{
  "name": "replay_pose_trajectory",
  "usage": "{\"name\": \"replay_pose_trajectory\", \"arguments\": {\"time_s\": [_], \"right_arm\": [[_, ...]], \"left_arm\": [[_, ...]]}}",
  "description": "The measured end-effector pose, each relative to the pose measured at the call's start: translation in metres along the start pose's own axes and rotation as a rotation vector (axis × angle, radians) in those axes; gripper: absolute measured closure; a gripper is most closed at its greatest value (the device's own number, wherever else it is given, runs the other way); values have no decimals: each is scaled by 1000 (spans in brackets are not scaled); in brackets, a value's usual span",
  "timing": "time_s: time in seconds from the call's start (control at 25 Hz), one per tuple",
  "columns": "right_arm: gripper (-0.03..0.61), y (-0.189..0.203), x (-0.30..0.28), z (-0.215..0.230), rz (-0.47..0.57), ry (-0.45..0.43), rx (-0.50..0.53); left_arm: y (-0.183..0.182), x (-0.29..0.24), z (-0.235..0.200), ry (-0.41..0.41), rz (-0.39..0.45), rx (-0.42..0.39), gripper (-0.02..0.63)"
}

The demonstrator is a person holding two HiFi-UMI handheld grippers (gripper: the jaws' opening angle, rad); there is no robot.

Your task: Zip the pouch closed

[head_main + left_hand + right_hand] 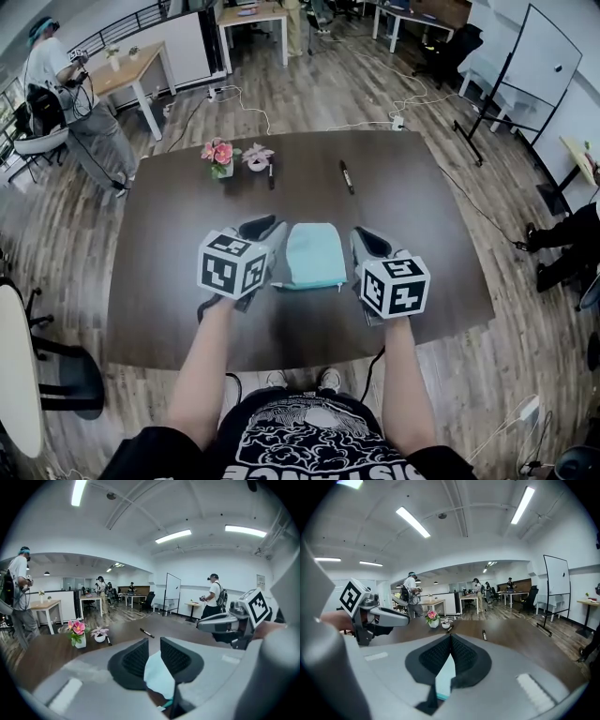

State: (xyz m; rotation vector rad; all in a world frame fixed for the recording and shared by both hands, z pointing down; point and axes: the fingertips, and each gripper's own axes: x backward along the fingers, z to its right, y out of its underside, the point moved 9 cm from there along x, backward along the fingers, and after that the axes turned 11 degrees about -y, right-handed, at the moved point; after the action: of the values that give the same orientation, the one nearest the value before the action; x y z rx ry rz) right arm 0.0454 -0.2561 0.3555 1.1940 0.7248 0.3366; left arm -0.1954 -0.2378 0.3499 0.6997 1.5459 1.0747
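Note:
A light teal pouch (314, 255) hangs above the dark table (169, 216), held from both sides. My left gripper (273, 249) grips its left edge and my right gripper (357, 251) grips its right edge. In the left gripper view, my left gripper (152, 649) has its jaws closed narrowly on the pouch (159, 679), whose fabric fills the gap. In the right gripper view, my right gripper (450, 641) has its jaws pressed together at the tips, with a thin edge of the pouch (445, 679) pinched lower down. The zipper is not clearly visible.
At the table's far side stand a vase of pink flowers (221, 156) and a small potted plant (256, 157), with two black markers (347, 176) near them. Other people (56, 84), desks and a whiteboard (539, 56) stand around the room.

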Motion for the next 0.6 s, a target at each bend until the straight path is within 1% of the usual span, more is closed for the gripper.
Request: {"name": "replay_pose_trajectory", "arguments": {"time_s": [0.2,0.44,0.6], "right_arm": [[578,-15,6,2,38,12,22],[580,-26,17,3,72,39,57],[580,-27,19,4,77,42,61]], "left_arm": [[-18,10,-4,-7,49,-16,560],[-25,18,-3,-28,76,-28,609],[-26,21,-5,-37,88,-22,609]]}}
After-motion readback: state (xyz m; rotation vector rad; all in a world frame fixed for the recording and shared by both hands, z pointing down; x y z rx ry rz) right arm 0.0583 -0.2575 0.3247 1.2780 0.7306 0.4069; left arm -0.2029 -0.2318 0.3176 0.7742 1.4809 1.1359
